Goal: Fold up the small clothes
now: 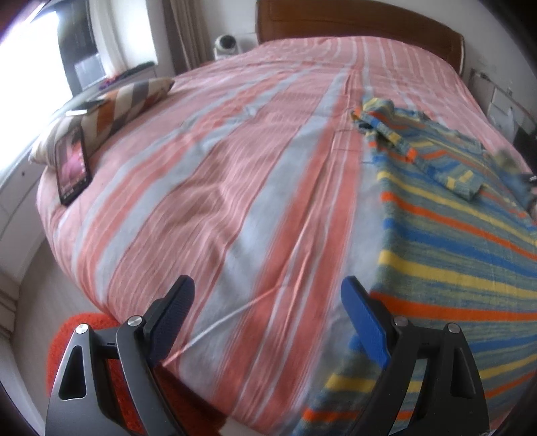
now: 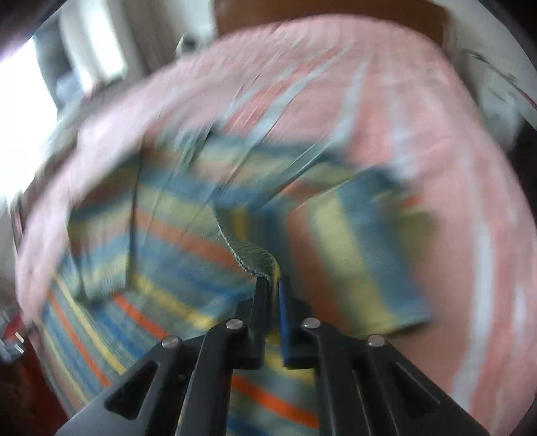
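In the left wrist view the left gripper (image 1: 267, 295) hangs over the near edge of the bed (image 1: 235, 187) with its jaws spread wide and nothing between them; the dark left finger and the blue right finger (image 1: 364, 322) frame bare pink-and-grey striped bedspread. Below the near left corner of the bed an orange rug (image 1: 80, 332) shows on the floor. Just beside the blue finger lies the task's thing, a striped shirt (image 1: 453, 241) in blue, yellow, orange and green, spread along the right edge of the bed and draping over its near edge. Farther up that side a sleeve (image 1: 466, 177) is folded in over the body, and the collar end (image 1: 376, 117) is bunched toward the middle of the bed.

In the right wrist view, heavily blurred, the right gripper (image 2: 272, 285) has its jaws pinched together on a greenish fold of the shirt (image 2: 188, 214), the cloth rising in a ridge from the fingertips; this looks like a hem or sleeve edge, though the blur leaves it unsure.

At the left edge of the bed a phone (image 1: 72, 164) with a lit screen leans against a chevron pillow (image 1: 124, 104). Beyond the far edge stands the wooden headboard (image 1: 362, 23), with a small white camera (image 1: 226, 47) off its left corner
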The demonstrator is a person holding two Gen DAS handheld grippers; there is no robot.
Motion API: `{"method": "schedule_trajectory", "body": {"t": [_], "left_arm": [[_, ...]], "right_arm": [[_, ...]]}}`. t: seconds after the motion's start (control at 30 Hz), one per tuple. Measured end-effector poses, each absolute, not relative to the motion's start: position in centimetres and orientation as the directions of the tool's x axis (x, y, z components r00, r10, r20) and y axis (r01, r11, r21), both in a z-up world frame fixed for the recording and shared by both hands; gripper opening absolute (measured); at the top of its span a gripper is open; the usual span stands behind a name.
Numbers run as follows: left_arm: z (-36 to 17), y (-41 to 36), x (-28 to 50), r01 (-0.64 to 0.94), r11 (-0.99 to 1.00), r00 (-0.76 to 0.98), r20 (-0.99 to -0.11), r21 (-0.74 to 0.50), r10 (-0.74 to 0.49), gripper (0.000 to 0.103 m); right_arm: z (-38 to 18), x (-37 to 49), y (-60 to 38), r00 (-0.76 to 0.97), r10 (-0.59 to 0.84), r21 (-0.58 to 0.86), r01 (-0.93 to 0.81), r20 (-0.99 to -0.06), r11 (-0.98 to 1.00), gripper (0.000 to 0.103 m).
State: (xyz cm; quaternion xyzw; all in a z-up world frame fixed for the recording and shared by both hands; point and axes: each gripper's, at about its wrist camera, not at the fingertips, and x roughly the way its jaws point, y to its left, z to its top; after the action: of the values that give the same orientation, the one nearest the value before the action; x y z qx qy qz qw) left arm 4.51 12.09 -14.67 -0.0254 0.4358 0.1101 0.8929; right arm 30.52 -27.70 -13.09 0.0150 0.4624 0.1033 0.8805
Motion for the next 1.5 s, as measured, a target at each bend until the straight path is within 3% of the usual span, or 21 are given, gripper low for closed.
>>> {"method": "schedule_trajectory", "body": {"t": [0.13,0.27,0.47,0.73,0.8,0.83,0.87,0.97,1.03,1.1,1.2,1.3,1.33,1.43,1.5], "left_arm": [[-15.1,12.5,5.0,-0.239,0.971,0.583,-0.797,0.019,0.159,0.090],[-15.7,12.1,5.4,-0.243,0.970,0.567,-0.809,0.020,0.159,0.090],[-15.6,11.1,5.0,-0.227,0.970,0.579,-0.790,0.082,0.203,0.090],[-16.0,10.7,5.0,-0.207,0.970,0.576,-0.785,0.126,0.226,0.090],[-15.9,10.7,4.9,-0.206,0.971,0.577,-0.787,0.122,0.221,0.090],[-15.9,10.8,5.0,-0.205,0.972,0.576,-0.788,0.117,0.216,0.090],[-15.9,10.9,4.9,-0.204,0.972,0.575,-0.790,0.113,0.212,0.090],[-15.9,11.0,5.0,-0.208,0.973,0.574,-0.794,0.098,0.202,0.090],[-15.9,11.0,5.2,-0.206,0.974,0.575,-0.795,0.091,0.196,0.090],[-15.9,10.9,5.3,-0.203,0.975,0.577,-0.793,0.090,0.193,0.090],[-15.9,10.8,5.1,-0.199,0.976,0.580,-0.791,0.093,0.194,0.090],[-15.9,11.0,4.9,-0.196,0.977,0.576,-0.796,0.087,0.186,0.090],[-15.9,11.2,4.8,-0.196,0.977,0.573,-0.799,0.084,0.184,0.090],[-15.8,11.6,4.6,-0.204,0.976,0.570,-0.802,0.073,0.179,0.090],[-15.8,11.7,4.6,-0.207,0.976,0.569,-0.804,0.062,0.172,0.090]], "right_arm": [[-8.1,28.9,-37.5,0.647,-0.042,-0.020,0.042,-0.761,0.999,0.006],[-6.7,27.1,-46.2,0.603,-0.283,-0.170,0.238,-0.746,0.956,0.005],[-11.0,25.0,-50.6,0.494,-0.393,-0.264,0.312,-0.776,0.913,0.004],[-17.9,23.7,-51.7,0.402,-0.404,-0.259,0.367,-0.822,0.893,0.005],[-17.8,23.6,-51.9,0.423,-0.364,-0.210,0.368,-0.830,0.906,0.008],[-17.4,23.4,-52.0,0.432,-0.338,-0.178,0.370,-0.836,0.912,0.021],[-16.6,22.9,-52.1,0.437,-0.330,-0.163,0.376,-0.837,0.912,0.042],[-13.8,20.3,-49.8,0.513,-0.310,-0.139,0.344,-0.801,0.929,0.045],[-12.5,18.4,-46.5,0.565,-0.185,-0.062,0.231,-0.804,0.971,0.045],[-13.0,16.8,-42.5,0.555,0.147,0.216,0.061,-0.819,0.974,0.041],[-15.7,16.0,-37.1,0.461,0.444,0.475,-0.056,-0.768,0.878,0.037],[-18.4,16.7,-34.1,0.416,0.528,0.546,-0.088,-0.740,0.833,0.028],[-19.0,17.0,-33.7,0.414,0.540,0.557,-0.090,-0.733,0.825,0.006],[-19.2,18.2,-33.9,0.403,0.522,0.542,-0.074,-0.752,0.837,0.003],[-17.2,18.1,-35.1,0.434,0.396,0.411,-0.064,-0.809,0.909,0.002]]}}
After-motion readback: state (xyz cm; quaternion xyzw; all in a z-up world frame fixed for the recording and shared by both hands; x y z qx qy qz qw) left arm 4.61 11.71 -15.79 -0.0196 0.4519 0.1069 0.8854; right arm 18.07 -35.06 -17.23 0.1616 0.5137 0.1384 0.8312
